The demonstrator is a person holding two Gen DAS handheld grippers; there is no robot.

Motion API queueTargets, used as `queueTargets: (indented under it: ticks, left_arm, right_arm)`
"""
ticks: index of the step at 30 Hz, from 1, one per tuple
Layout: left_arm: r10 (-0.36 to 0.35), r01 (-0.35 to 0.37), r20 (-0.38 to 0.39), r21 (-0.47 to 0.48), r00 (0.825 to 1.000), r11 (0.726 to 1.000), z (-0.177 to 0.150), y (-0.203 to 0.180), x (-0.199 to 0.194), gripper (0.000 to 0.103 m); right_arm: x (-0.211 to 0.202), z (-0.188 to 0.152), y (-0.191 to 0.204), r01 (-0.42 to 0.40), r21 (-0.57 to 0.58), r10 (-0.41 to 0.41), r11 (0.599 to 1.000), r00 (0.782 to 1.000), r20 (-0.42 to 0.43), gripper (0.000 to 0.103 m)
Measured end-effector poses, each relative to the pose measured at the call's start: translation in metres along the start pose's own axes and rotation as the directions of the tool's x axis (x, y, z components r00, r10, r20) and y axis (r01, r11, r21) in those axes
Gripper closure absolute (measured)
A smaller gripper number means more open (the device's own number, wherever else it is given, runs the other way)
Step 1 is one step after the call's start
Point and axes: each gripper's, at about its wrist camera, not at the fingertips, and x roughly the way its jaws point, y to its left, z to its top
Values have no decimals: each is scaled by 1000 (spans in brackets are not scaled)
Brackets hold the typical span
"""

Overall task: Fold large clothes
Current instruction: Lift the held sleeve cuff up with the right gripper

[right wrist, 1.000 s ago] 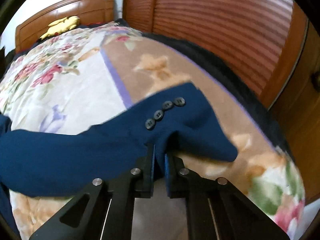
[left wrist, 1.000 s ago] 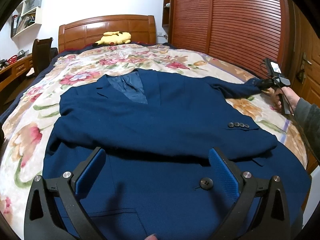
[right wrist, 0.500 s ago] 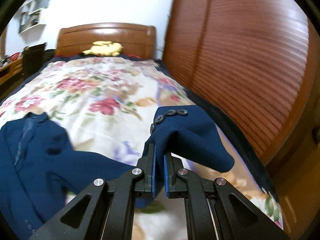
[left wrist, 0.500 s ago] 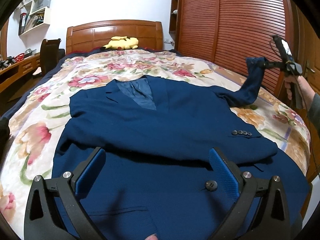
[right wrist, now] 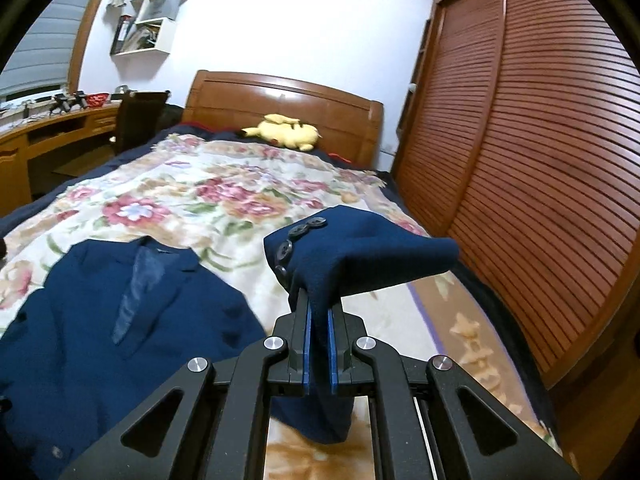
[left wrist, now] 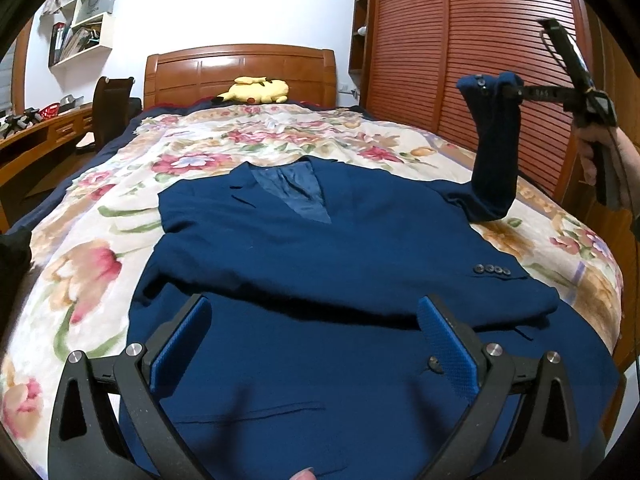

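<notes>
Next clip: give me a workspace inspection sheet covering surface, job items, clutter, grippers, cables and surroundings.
Surface: bed with floral cover.
Job's things: navy jacket lying front up, one sleeve folded across the chest; the other sleeve lifted by its cuff.
Clutter: yellow plush toy at the headboard.
Grippers: left gripper open above the jacket's lower front; right gripper shut on the sleeve cuff.
Cables: thin cable hanging from the right handle.
Surroundings: slatted wardrobe doors, desk, wall shelves.
</notes>
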Motion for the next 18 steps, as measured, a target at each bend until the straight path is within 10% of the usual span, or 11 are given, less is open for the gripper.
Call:
queueTargets:
  ticks: [18]
  left_arm:
    - [117, -118, 47, 23, 992, 993, -3, 33, -26, 0]
  right_arm:
    - [-55, 10, 43, -227, -94, 236, 969, 966, 103, 97]
